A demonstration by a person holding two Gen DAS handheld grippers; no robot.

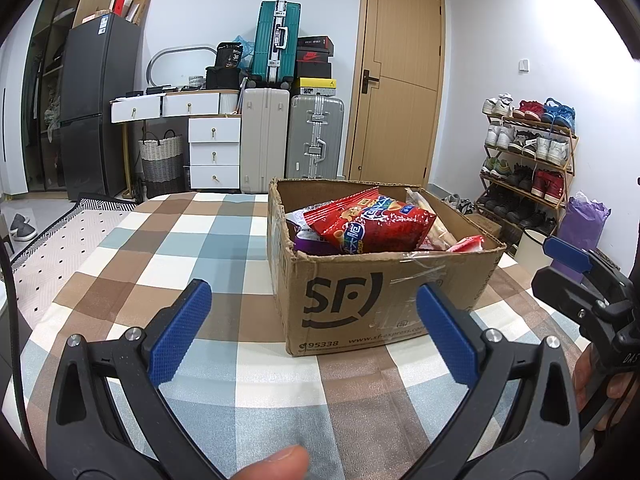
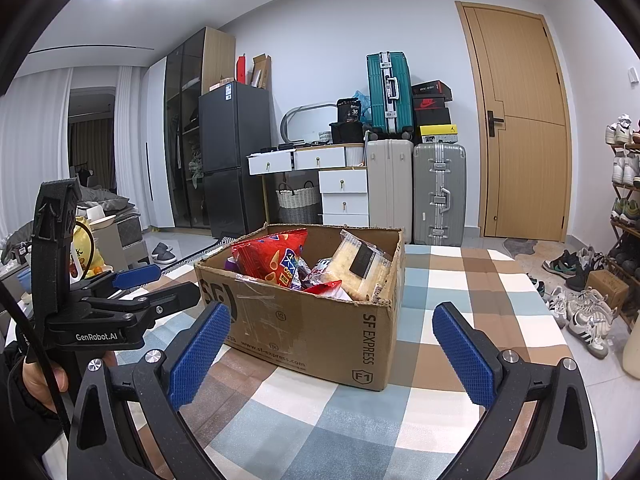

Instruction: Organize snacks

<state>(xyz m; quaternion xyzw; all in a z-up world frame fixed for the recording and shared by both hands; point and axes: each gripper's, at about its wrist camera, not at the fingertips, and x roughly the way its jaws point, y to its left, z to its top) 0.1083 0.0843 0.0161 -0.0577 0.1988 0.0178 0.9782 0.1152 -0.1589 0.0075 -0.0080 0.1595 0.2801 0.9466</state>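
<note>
Left claw spread and empty at lower frame, right claw likewise spread, open cardboard box of snacks mid-frame on checked bench, red chip bag on top.

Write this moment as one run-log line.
left gripper: open, empty | right gripper: open, empty | box: on table, holds snacks | step: no snack taken yet
</note>
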